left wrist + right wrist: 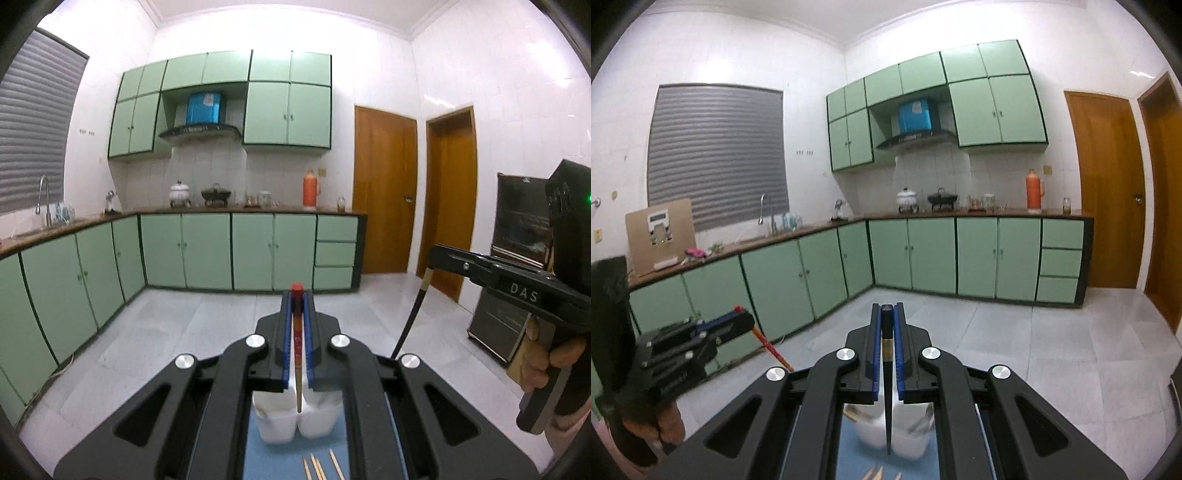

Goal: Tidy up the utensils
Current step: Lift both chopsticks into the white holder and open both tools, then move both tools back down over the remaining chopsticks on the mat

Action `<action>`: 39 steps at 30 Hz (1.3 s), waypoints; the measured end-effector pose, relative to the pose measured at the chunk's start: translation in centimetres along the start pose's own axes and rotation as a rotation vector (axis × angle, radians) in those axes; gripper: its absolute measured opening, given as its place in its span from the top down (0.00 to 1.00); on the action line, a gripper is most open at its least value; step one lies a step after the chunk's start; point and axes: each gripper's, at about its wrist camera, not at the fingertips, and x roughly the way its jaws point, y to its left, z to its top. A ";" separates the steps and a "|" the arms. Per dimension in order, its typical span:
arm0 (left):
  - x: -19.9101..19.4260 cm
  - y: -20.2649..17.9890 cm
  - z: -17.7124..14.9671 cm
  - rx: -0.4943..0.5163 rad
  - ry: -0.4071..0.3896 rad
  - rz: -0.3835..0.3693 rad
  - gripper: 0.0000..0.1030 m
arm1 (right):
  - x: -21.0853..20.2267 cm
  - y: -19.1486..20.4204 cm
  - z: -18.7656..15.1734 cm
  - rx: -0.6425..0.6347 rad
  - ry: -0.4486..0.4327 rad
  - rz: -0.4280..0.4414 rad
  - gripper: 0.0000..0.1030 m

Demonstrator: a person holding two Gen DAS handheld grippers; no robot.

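Here the left gripper (297, 295) is clamped tight on a red chopstick (297, 343), its blue-lined fingers (285, 332) pressed against the shaft from both sides; the stick's red cap pokes out just past the fingertips, and its pale wooden lower end hangs down behind the jaws, over a white two-compartment holder (280, 424). That holder stands on a blue mat (255, 454), and the light wooden tips of several more chopsticks (314, 467) lie on the mat near the bottom edge of the left wrist view. The right gripper (886, 310) is likewise pinched closed, on a black chopstick (887, 387) with a gold band near its top; the dark shaft runs down between the blue pads (897, 354) and tapers to a point above the same white holder (905, 439), which looks blurred here. Whether either stick's tip is inside a compartment cannot be told. Both tools point roughly level into a kitchen of green cabinets (207, 254), with brown doors (384, 188) on the right. In the left view the right tool appears at the right edge, held by a hand (546, 362), its black chopstick slanting down. In the right view the left tool shows at the lower left with its red stick angling down.
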 end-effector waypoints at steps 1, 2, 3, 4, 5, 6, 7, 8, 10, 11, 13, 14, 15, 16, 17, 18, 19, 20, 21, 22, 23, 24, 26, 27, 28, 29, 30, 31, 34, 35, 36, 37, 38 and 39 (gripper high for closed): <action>1.0 0.0 0.2 -0.002 -0.002 -0.001 0.95 | 1.0 -0.2 0.4 0.002 -0.006 -0.009 0.94; 2.1 0.1 0.4 -0.004 0.001 0.000 0.95 | 2.2 -0.5 0.6 0.008 -0.004 -0.016 0.94; 3.4 0.1 0.3 -0.005 0.011 0.005 0.95 | 3.1 -0.7 0.6 0.012 -0.003 -0.019 0.94; 4.2 0.1 0.3 -0.006 0.019 0.008 0.95 | 4.1 -1.0 0.4 0.016 -0.002 -0.022 0.94; 5.3 0.2 0.0 -0.006 0.030 0.012 0.95 | 5.5 -1.3 -0.1 0.020 0.006 -0.027 0.94; 6.4 0.1 -0.4 -0.003 0.044 0.021 0.95 | 6.4 -1.4 -0.5 0.022 0.014 -0.030 0.94; 7.1 0.3 -0.5 0.002 0.055 0.027 0.95 | 7.6 -1.6 -1.2 0.026 0.031 -0.035 0.94; 7.9 0.3 -1.0 0.004 0.069 0.029 0.95 | 8.7 -1.7 -2.0 0.027 0.049 -0.039 0.94; 9.2 0.4 -1.9 -0.001 0.092 0.028 0.95 | 9.8 -1.8 -3.3 0.019 0.063 -0.046 0.94; 9.8 0.5 -2.4 -0.003 0.103 0.030 0.95 | 10.4 -1.8 -4.1 0.016 0.078 -0.048 0.94; 10.7 0.8 -3.3 -0.010 0.121 0.032 0.95 | 11.0 -2.0 -5.2 0.026 0.101 -0.041 0.94; 11.1 0.8 -3.8 -0.012 0.135 0.035 0.95 | 11.3 -2.1 -5.8 0.034 0.112 -0.039 0.94; 11.5 0.9 -4.3 -0.011 0.149 0.037 0.95 | 11.4 -2.2 -6.2 0.038 0.120 -0.038 0.94; 11.7 1.1 -4.7 -0.011 0.156 0.036 0.95 | 11.5 -2.3 -6.7 0.042 0.128 -0.040 0.94; 12.1 1.2 -5.2 -0.009 0.168 0.033 0.95 | 11.5 -2.4 -6.9 0.045 0.134 -0.039 0.94; 12.4 1.3 -5.5 -0.007 0.182 0.033 0.95 | 11.5 -2.5 -7.3 0.049 0.145 -0.034 0.94; 12.5 1.5 -5.8 -0.005 0.190 0.036 0.94 | 11.5 -2.6 -7.7 0.053 0.153 -0.032 0.94; 12.5 1.7 -6.2 -0.006 0.195 0.035 0.94 | 11.5 -2.7 -7.9 0.056 0.161 -0.029 0.94; 12.5 1.8 -6.5 -0.008 0.200 0.031 0.90 | 11.3 -2.8 -8.2 0.058 0.166 -0.027 0.94; 12.2 2.0 -6.7 -0.009 0.203 0.029 0.84 | 11.1 -2.8 -8.4 0.061 0.170 -0.026 0.93; 12.0 2.1 -6.8 -0.012 0.201 0.026 0.80 | 10.8 -2.8 -8.7 0.065 0.169 -0.026 0.93; 11.7 2.1 -6.8 -0.015 0.196 0.025 0.74 | 10.8 -3.0 -8.5 0.067 0.166 -0.025 0.92; 11.3 2.3 -6.6 -0.019 0.188 0.020 0.70 | 10.3 -3.0 -8.5 0.069 0.161 -0.030 0.91; 11.0 2.3 -6.6 -0.020 0.184 0.020 0.65 | 10.0 -3.0 -8.4 0.070 0.156 -0.034 0.88; 10.4 2.3 -6.5 -0.023 0.174 0.020 0.59 | 9.4 -3.0 -8.3 0.074 0.144 -0.037 0.83; 9.9 2.4 -6.5 -0.027 0.164 0.020 0.56 | 8.7 -3.0 -8.2 0.079 0.128 -0.040 0.80; 9.0 2.5 -6.4 -0.033 0.146 0.019 0.52 | 8.1 -2.9 -8.1 0.083 0.115 -0.044 0.71; 8.6 2.4 -6.3 -0.035 0.138 0.019 0.46 | 7.2 -2.9 -8.1 0.088 0.098 -0.049 0.64; 6.0 2.3 -6.5 -0.049 0.105 0.021 0.34 | 4.5 -2.5 -8.7 0.094 0.064 -0.066 0.48; 5.4 2.4 -6.7 -0.053 0.098 0.019 0.32 | 3.5 -2.3 -9.2 0.095 0.053 -0.072 0.44; 4.8 2.4 -6.9 -0.059 0.093 0.017 0.30 | 2.7 -2.0 -9.6 0.095 0.045 -0.081 0.37; 3.7 2.5 -7.5 -0.068 0.087 0.016 0.26 | 1.8 -1.8 -10.2 0.096 0.037 -0.093 0.29; 3.2 2.4 -7.7 -0.073 0.084 0.019 0.24 | 0.8 -1.5 -11.1 0.101 0.028 -0.107 0.26; 2.4 2.4 -8.4 -0.082 0.081 0.022 0.19 | 0.2 -1.4 -11.6 0.107 0.026 -0.115 0.21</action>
